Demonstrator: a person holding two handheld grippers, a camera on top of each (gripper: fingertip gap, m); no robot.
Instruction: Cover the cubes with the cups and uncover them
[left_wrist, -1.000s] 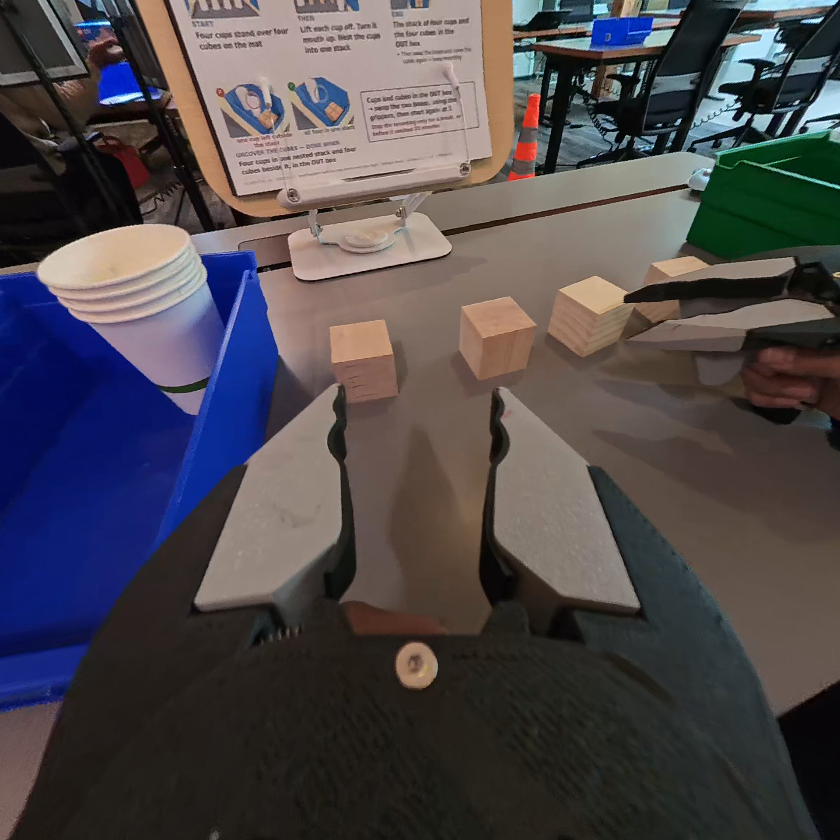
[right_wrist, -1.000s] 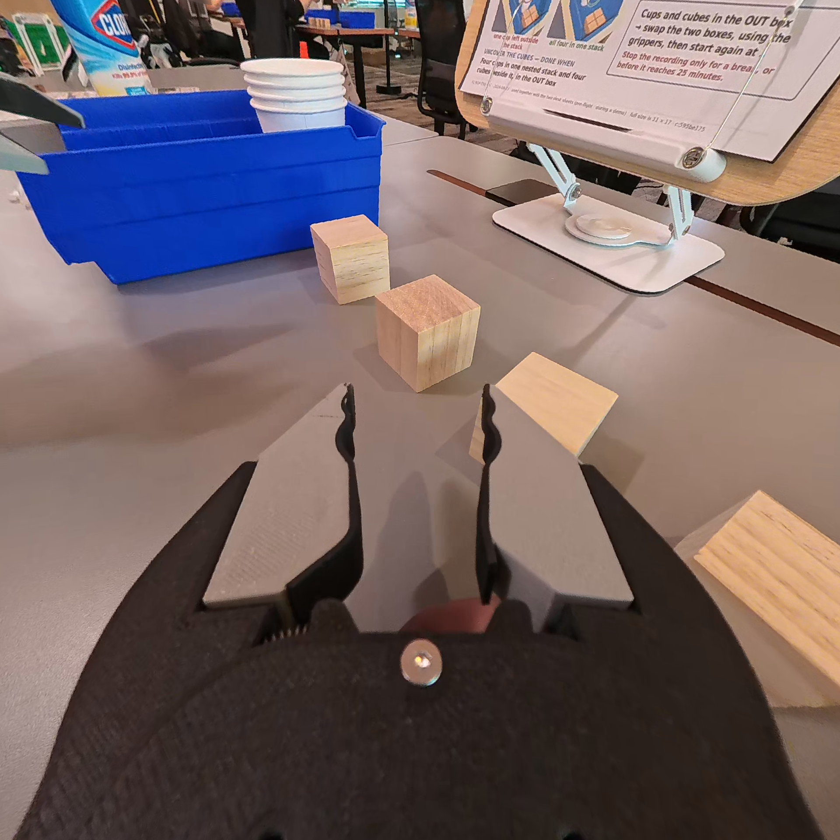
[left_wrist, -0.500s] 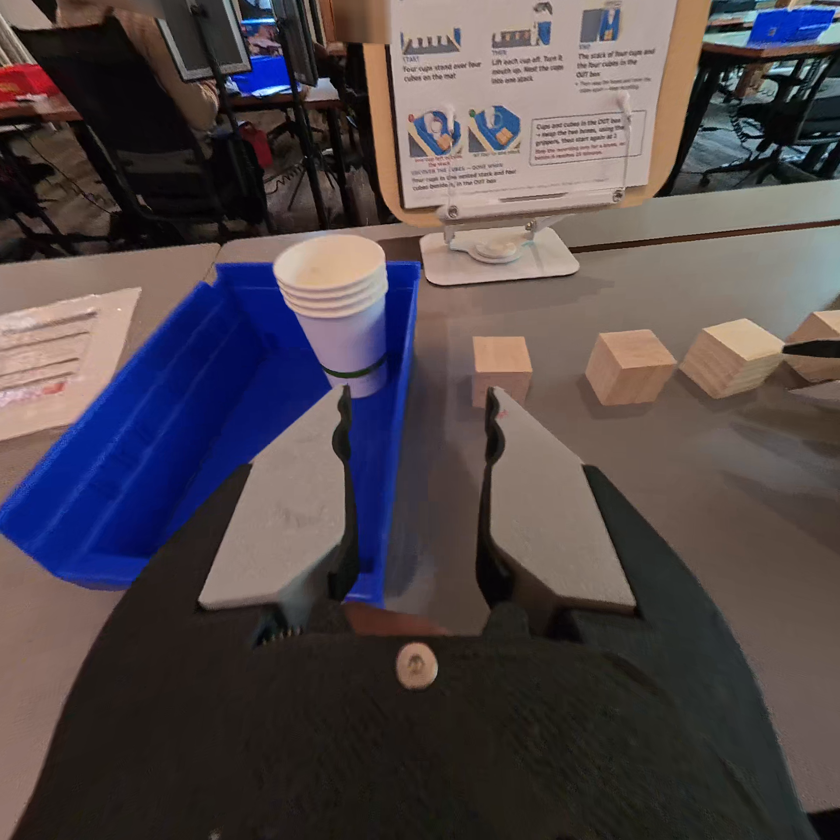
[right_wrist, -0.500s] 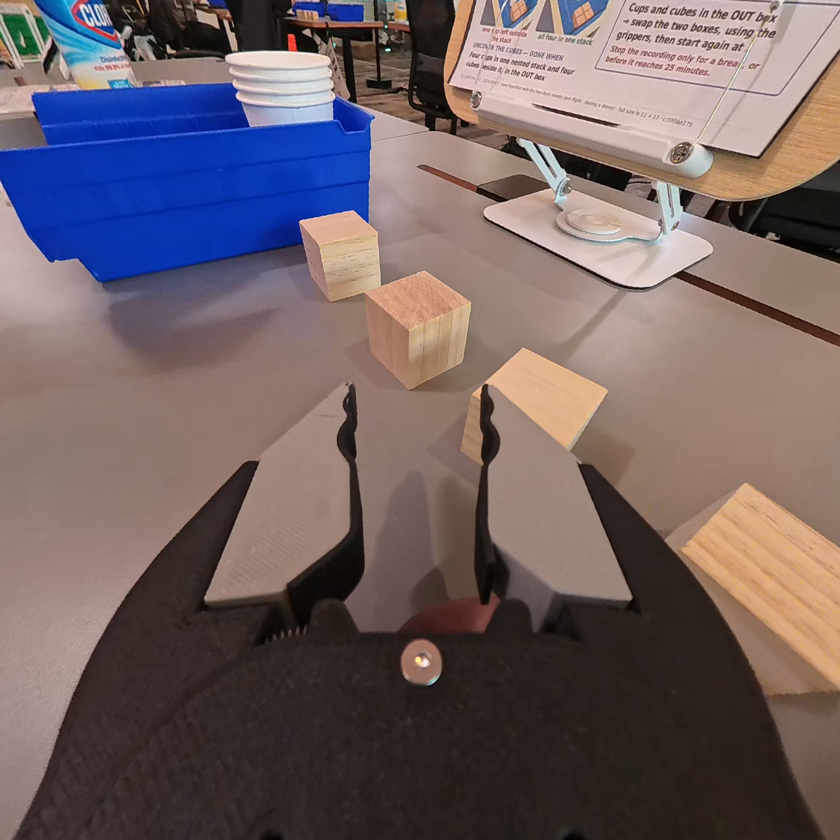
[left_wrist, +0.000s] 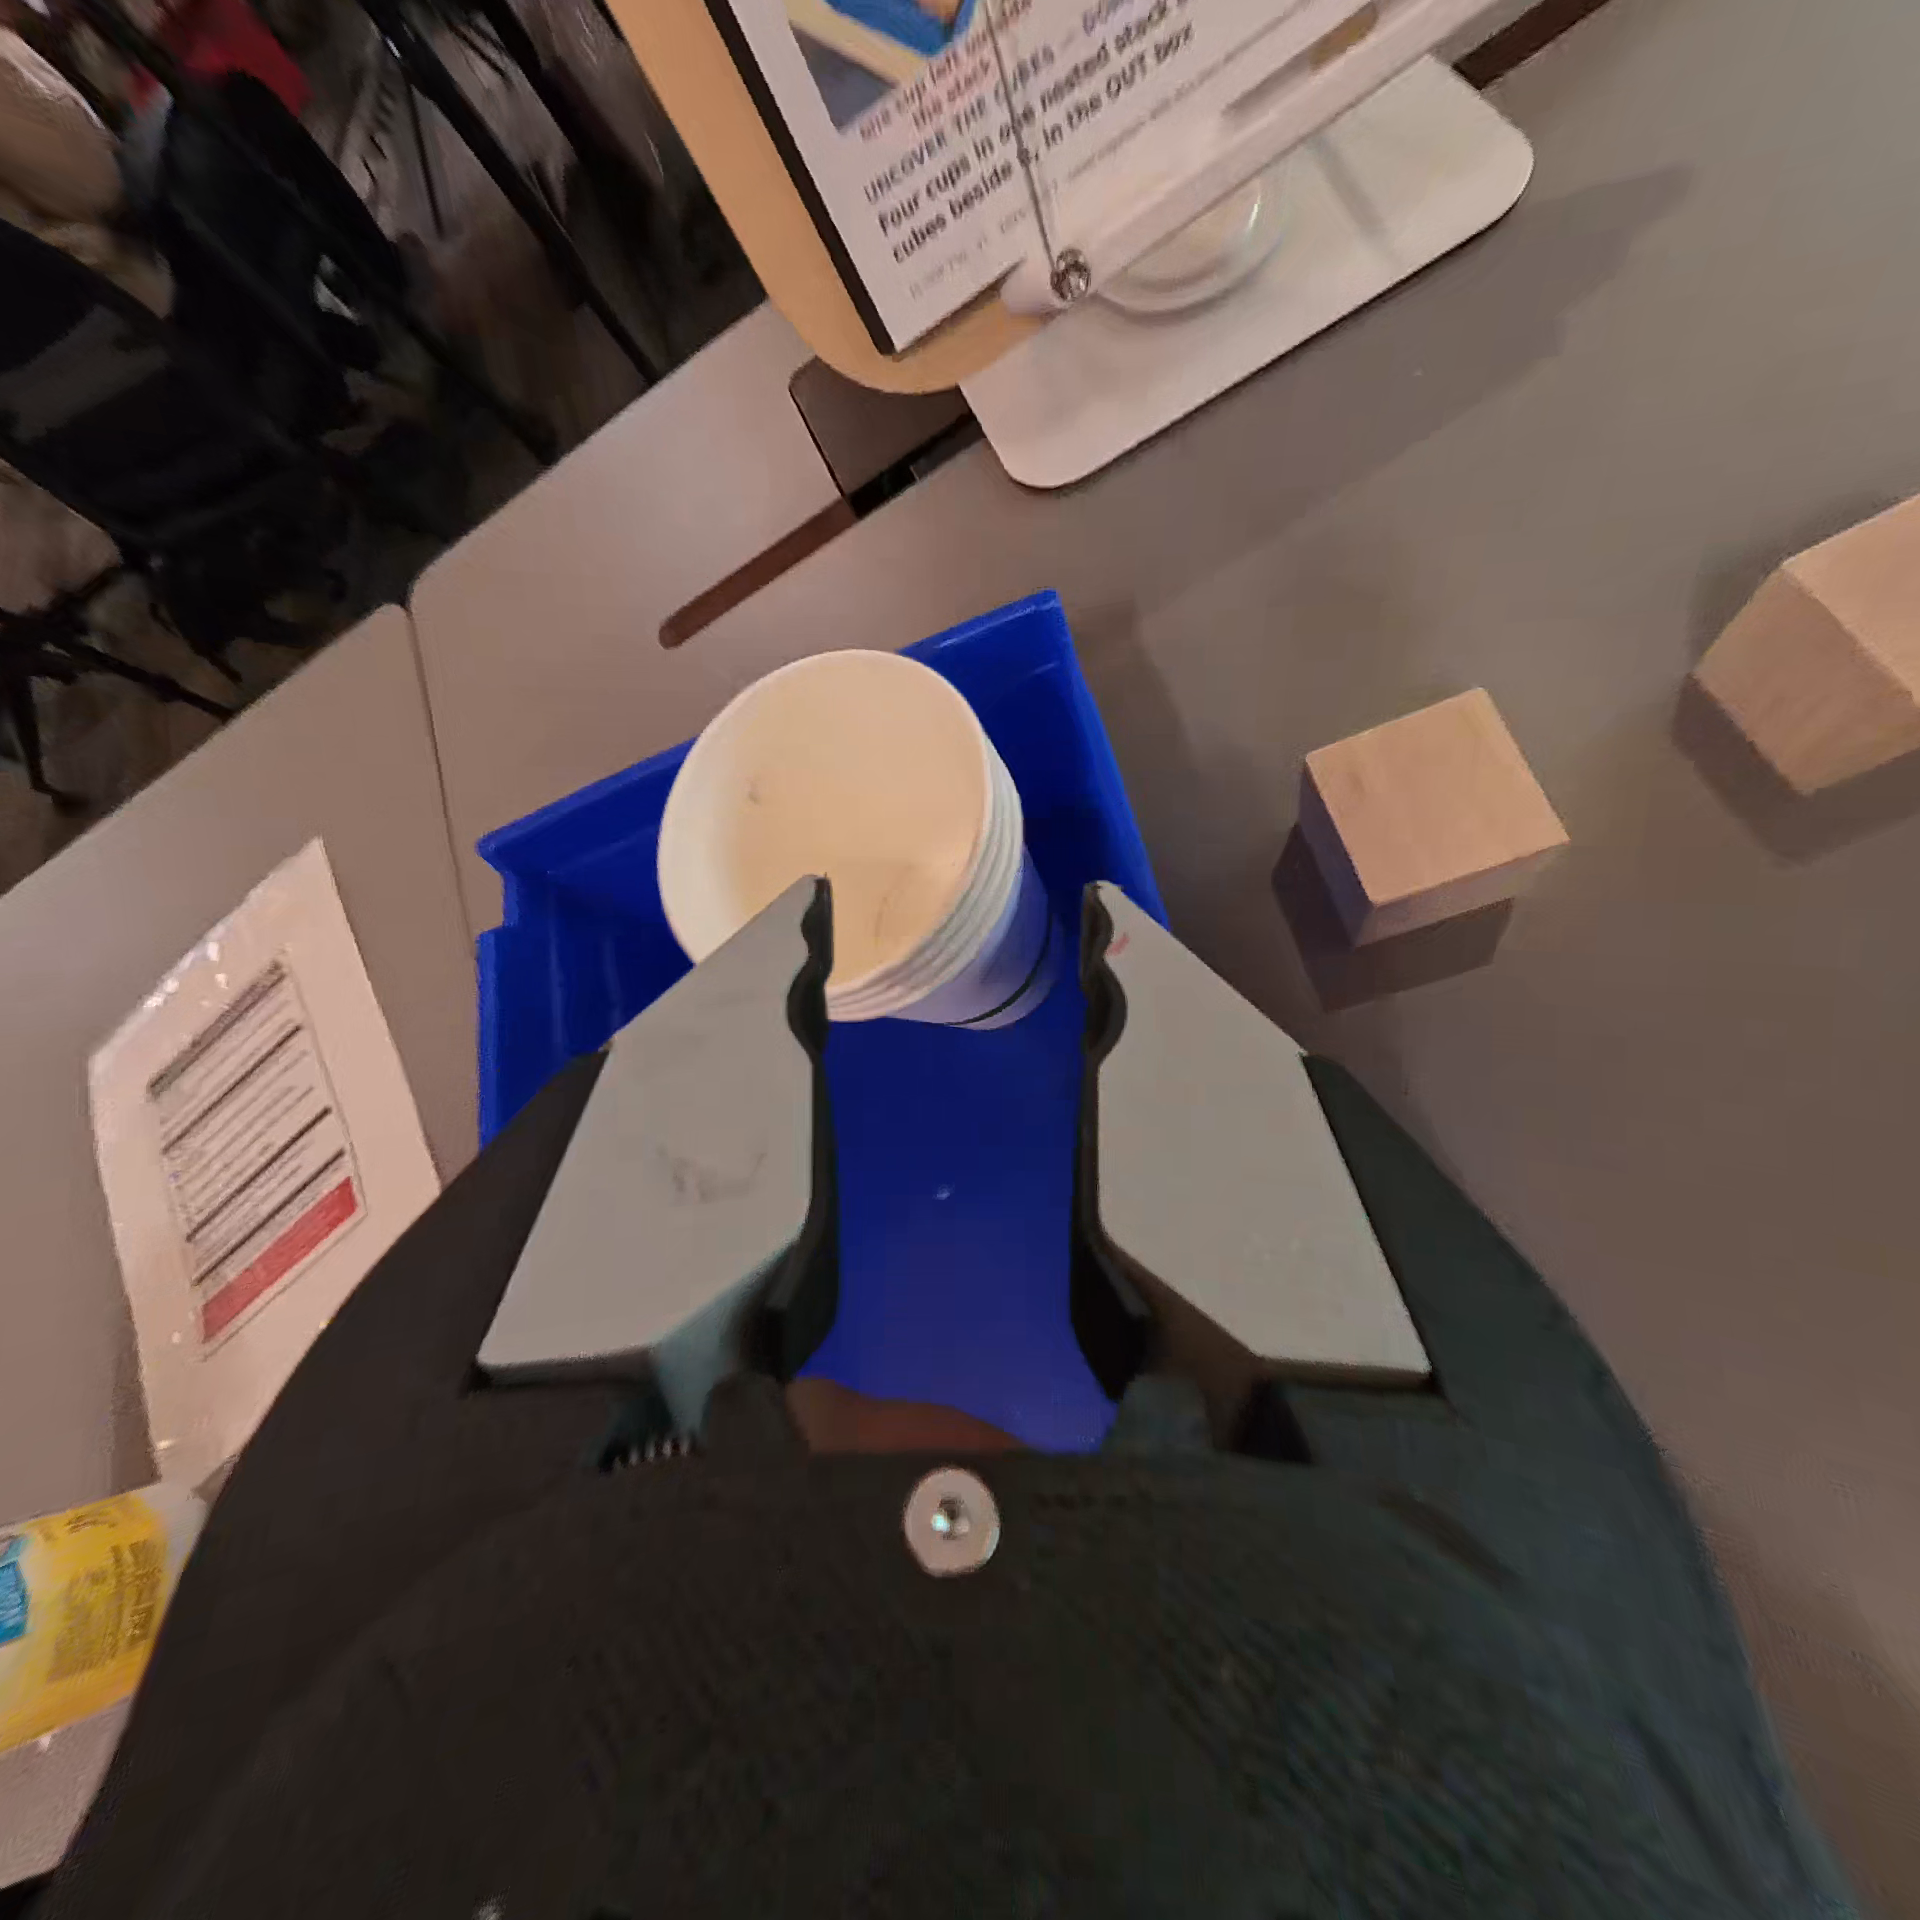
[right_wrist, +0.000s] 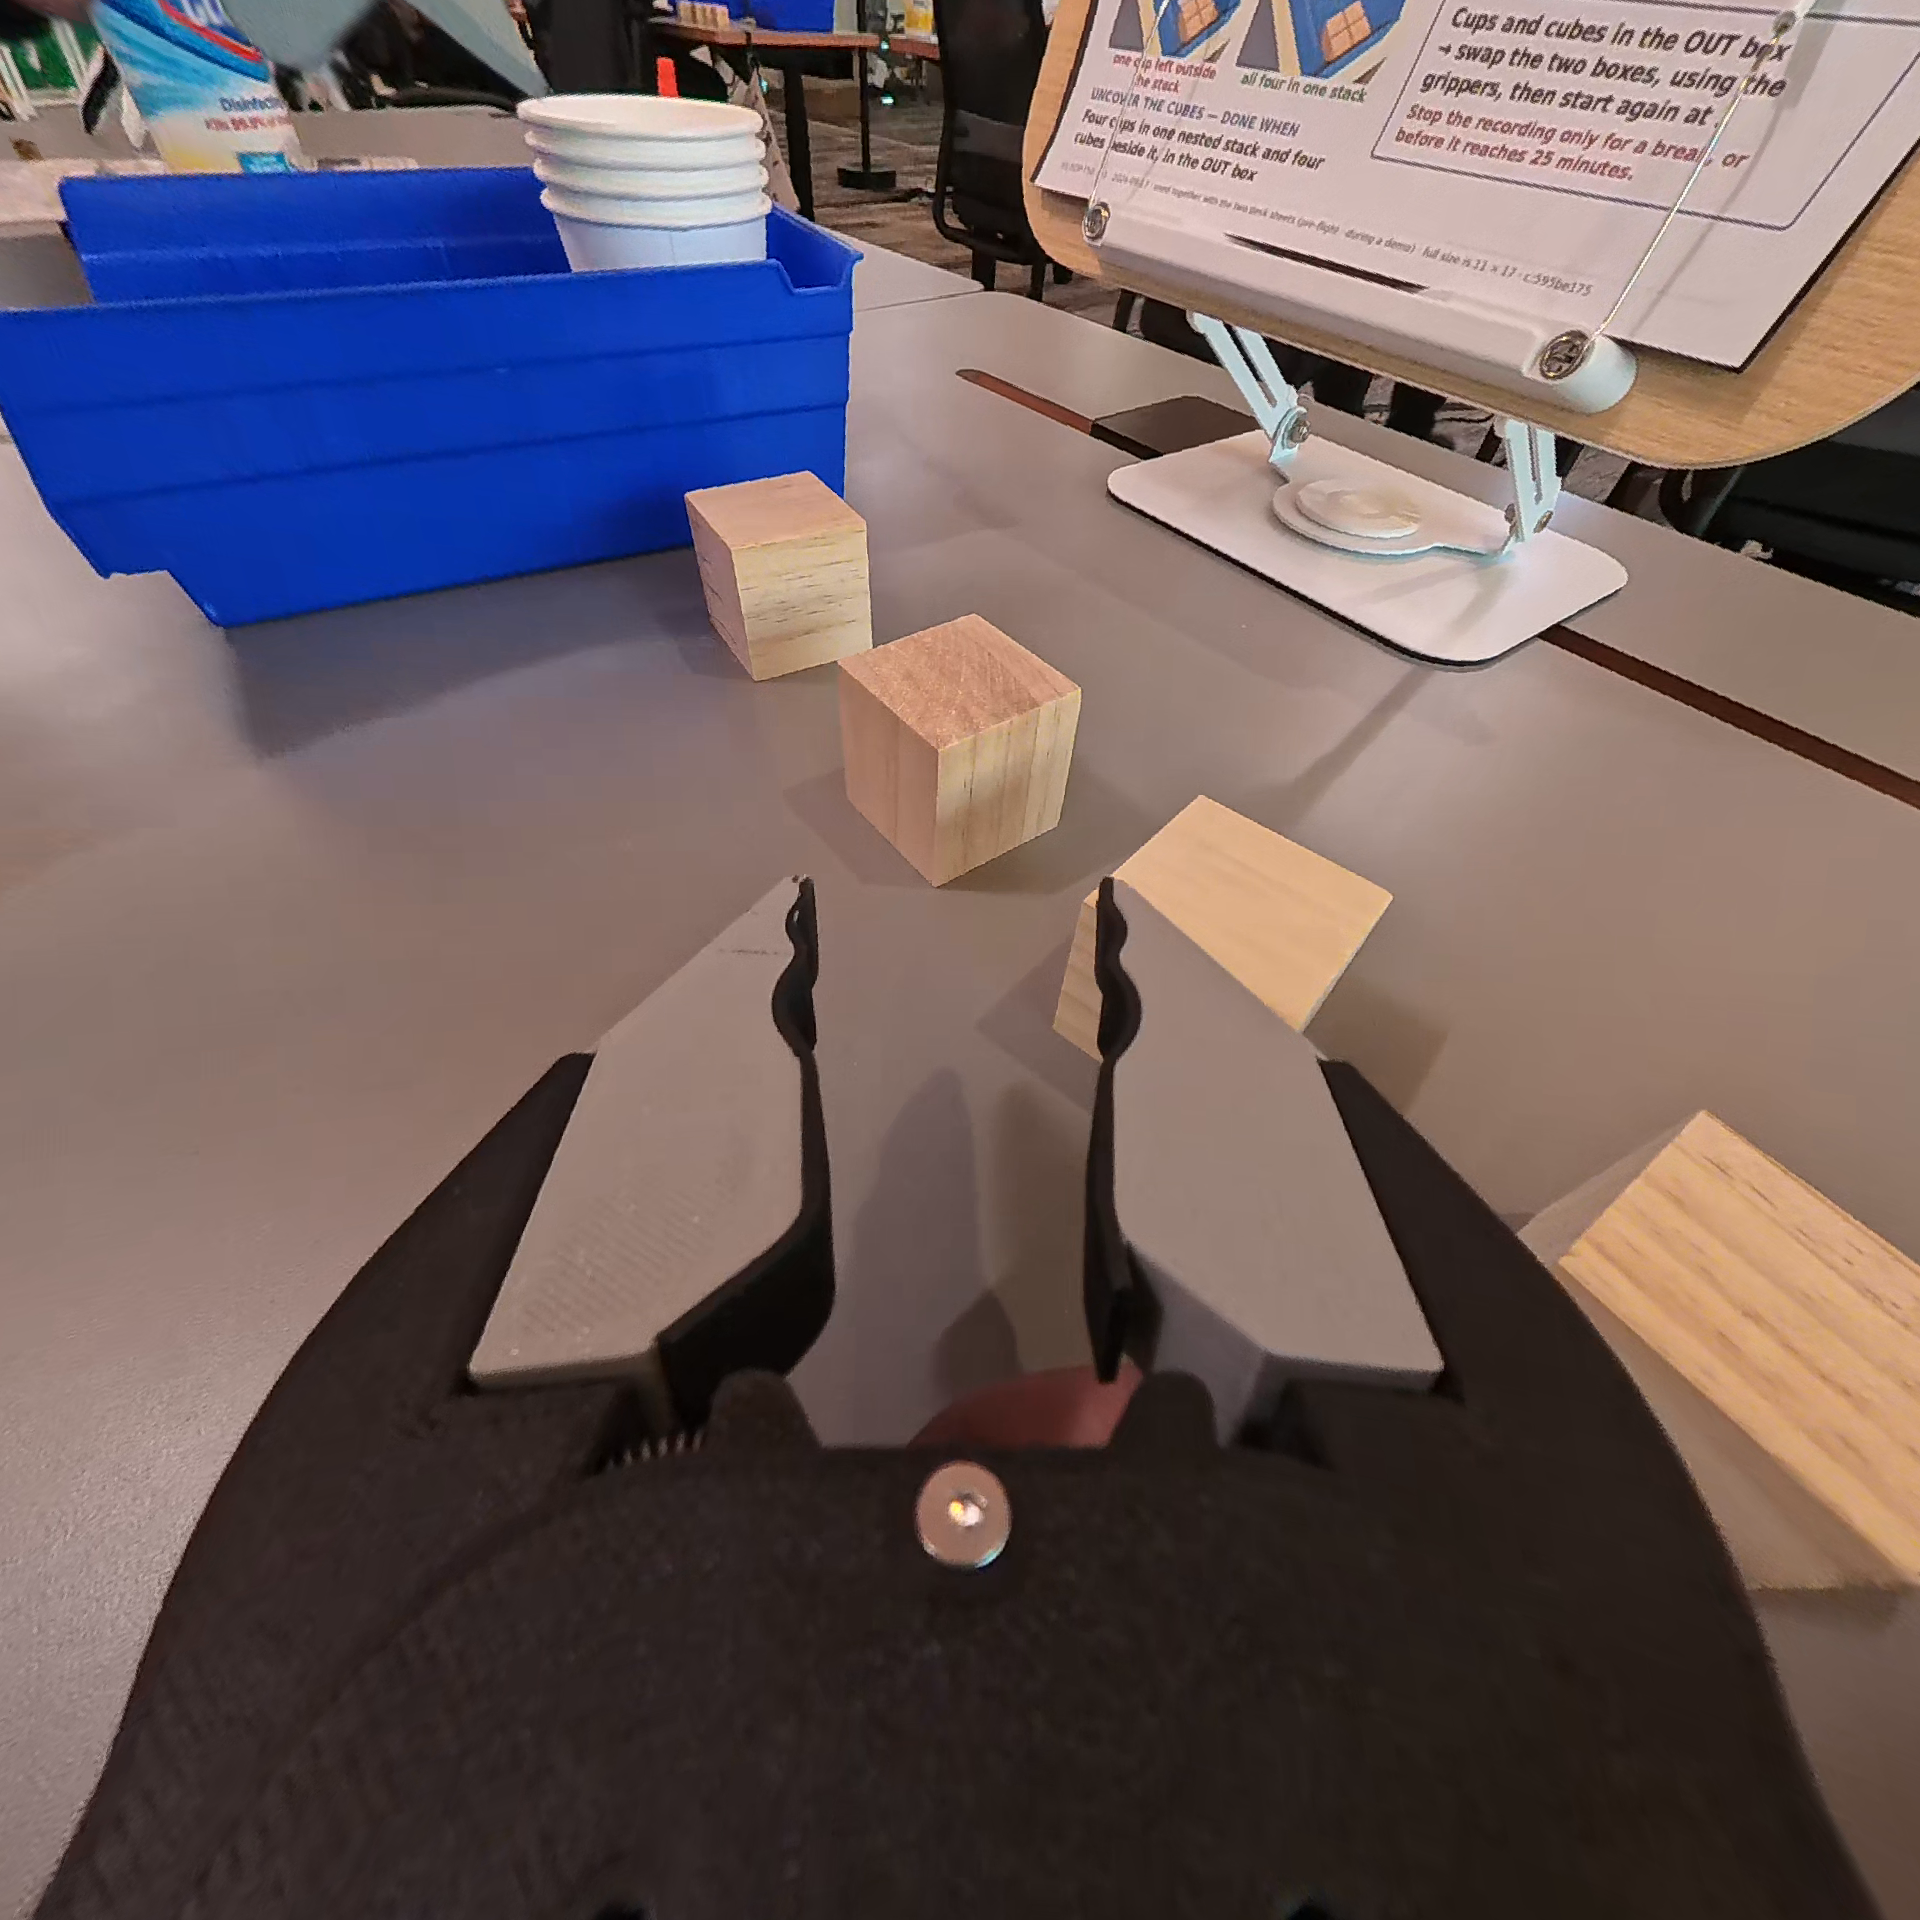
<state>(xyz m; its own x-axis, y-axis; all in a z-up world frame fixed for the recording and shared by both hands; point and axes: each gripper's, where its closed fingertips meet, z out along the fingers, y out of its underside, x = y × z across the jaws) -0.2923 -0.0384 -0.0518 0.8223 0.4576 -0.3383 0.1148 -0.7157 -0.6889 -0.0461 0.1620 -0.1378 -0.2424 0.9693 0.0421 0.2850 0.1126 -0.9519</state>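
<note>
Stretching beneath both grippers was the grey table (right_wrist: 312, 935), the largest thing in sight. Ahead and to the left of the right gripper (right_wrist: 954, 899) sat the blue bin (right_wrist: 436, 416), and directly under the left gripper (left_wrist: 951, 899) the same bin's floor (left_wrist: 935, 1143) showed between the fingers. Ahead and to the right of the right gripper stood the wooden instruction board (right_wrist: 1558, 187) on its white stand (right_wrist: 1382, 551); from the left gripper it lay ahead and to the right as well. Left of the left gripper lay a laminated sheet (left_wrist: 239, 1143).

Inside the bin, the stack of white paper cups (left_wrist: 831, 810) stood mouth up just beyond the left gripper's fingertips, its left finger (left_wrist: 707, 1091) overlapping the rim in view and its right finger (left_wrist: 1226, 1122) beside the stack's wall; the jaws were apart, and no pad plainly pressed the cups. The right gripper also stood open over bare table, gripping nothing.

Four wooden cubes ran in a row away from the right gripper: the nearest cube (right_wrist: 1766, 1330) at its right side, the next cube (right_wrist: 1247, 914) just behind its right fingertip, a third cube (right_wrist: 956, 748) ahead, and the farthest cube (right_wrist: 779, 571) beside the bin
</note>
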